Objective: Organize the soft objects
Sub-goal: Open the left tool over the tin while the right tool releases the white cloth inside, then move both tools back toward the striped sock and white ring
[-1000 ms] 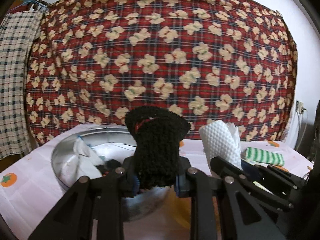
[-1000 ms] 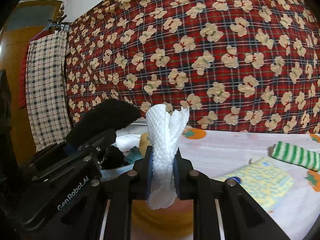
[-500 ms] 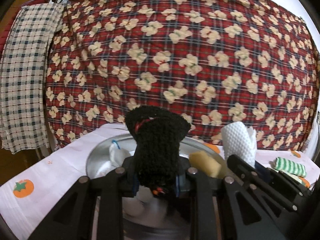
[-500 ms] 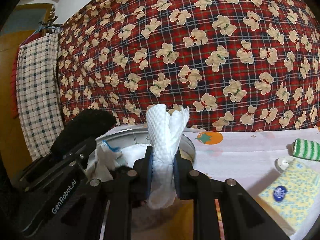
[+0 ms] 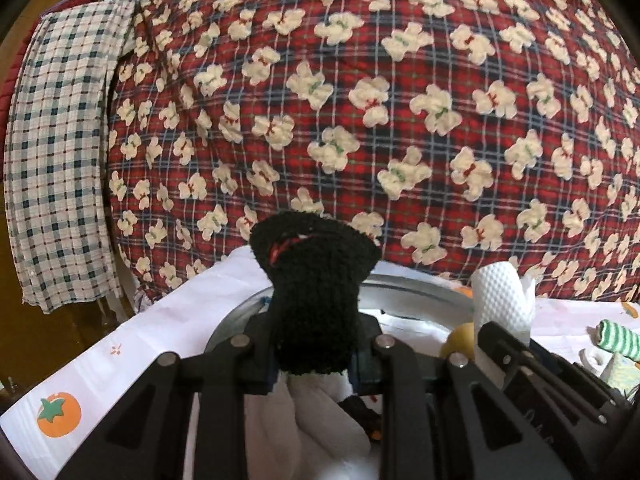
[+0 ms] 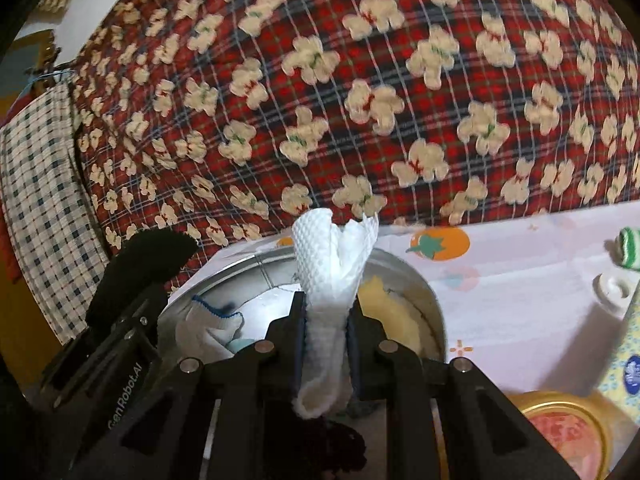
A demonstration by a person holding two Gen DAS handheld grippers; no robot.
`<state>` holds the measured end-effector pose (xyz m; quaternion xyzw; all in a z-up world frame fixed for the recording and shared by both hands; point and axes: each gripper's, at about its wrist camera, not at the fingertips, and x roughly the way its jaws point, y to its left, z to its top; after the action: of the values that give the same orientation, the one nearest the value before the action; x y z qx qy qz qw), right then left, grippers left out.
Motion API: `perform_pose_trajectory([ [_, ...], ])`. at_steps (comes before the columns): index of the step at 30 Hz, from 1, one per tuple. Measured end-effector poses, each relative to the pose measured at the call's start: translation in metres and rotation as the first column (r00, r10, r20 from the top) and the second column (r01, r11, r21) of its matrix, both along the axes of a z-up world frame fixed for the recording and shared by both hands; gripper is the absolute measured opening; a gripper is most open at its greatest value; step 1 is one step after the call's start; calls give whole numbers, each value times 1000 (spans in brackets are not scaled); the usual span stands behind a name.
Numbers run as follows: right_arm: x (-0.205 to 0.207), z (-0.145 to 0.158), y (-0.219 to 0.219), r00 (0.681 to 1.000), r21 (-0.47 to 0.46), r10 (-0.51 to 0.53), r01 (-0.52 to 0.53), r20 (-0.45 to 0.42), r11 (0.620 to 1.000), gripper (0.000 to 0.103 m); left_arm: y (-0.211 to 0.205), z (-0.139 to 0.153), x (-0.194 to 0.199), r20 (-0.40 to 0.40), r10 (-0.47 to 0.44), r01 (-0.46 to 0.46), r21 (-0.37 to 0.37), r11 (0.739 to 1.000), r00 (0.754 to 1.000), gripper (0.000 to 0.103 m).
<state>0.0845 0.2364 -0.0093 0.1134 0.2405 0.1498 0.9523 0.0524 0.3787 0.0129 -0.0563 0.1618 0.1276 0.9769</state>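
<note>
My left gripper (image 5: 314, 356) is shut on a fuzzy black sock (image 5: 316, 280) that stands up between its fingers, above a round metal basin (image 5: 424, 285). My right gripper (image 6: 325, 344) is shut on a white textured cloth (image 6: 330, 280) and hangs over the same basin (image 6: 430, 300). The basin holds a white sock with blue trim (image 6: 208, 322), a yellow sponge (image 6: 390, 312), white cloth (image 5: 316, 428) and dark items. The left gripper with the black sock also shows at the left of the right wrist view (image 6: 148, 264).
A green-striped sock (image 5: 618, 338) lies on the white tablecloth (image 6: 520, 264) to the right, near a yellow patterned packet (image 6: 628, 360) and a white cap (image 6: 612, 292). An open yellow tin (image 6: 564, 436) stands close on the right. A red teddy-bear quilt (image 5: 400, 100) hangs behind; a checked shirt (image 5: 60, 160) hangs on the left.
Both grippers have moved forward and over the basin, still holding the black sock and the white cloth. The basin's contents now lie under the fingers.
</note>
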Motion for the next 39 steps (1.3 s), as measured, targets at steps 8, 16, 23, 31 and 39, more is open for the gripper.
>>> perform_pose_trajectory([
  [8, 20, -11, 2, 993, 78, 92, -86, -77, 993, 20, 1, -7, 6, -56, 0, 0, -3, 1000, 998, 23],
  [16, 26, -11, 4, 974, 153, 196, -178, -111, 972, 23, 1, -16, 13, -141, -57, 53, -31, 998, 988, 37],
  [23, 14, 4, -6, 982, 173, 186, -181, -16, 968, 85, 6, -7, -6, -38, 84, -83, 27, 996, 996, 103],
  [31, -22, 17, -18, 990, 112, 71, -85, 118, 990, 85, 14, -4, -22, 37, 112, -112, -11, 994, 993, 103],
  [39, -40, 9, -32, 985, 73, -55, 43, 165, 996, 85, 4, 0, -27, 70, 120, -123, 51, 991, 990, 103],
])
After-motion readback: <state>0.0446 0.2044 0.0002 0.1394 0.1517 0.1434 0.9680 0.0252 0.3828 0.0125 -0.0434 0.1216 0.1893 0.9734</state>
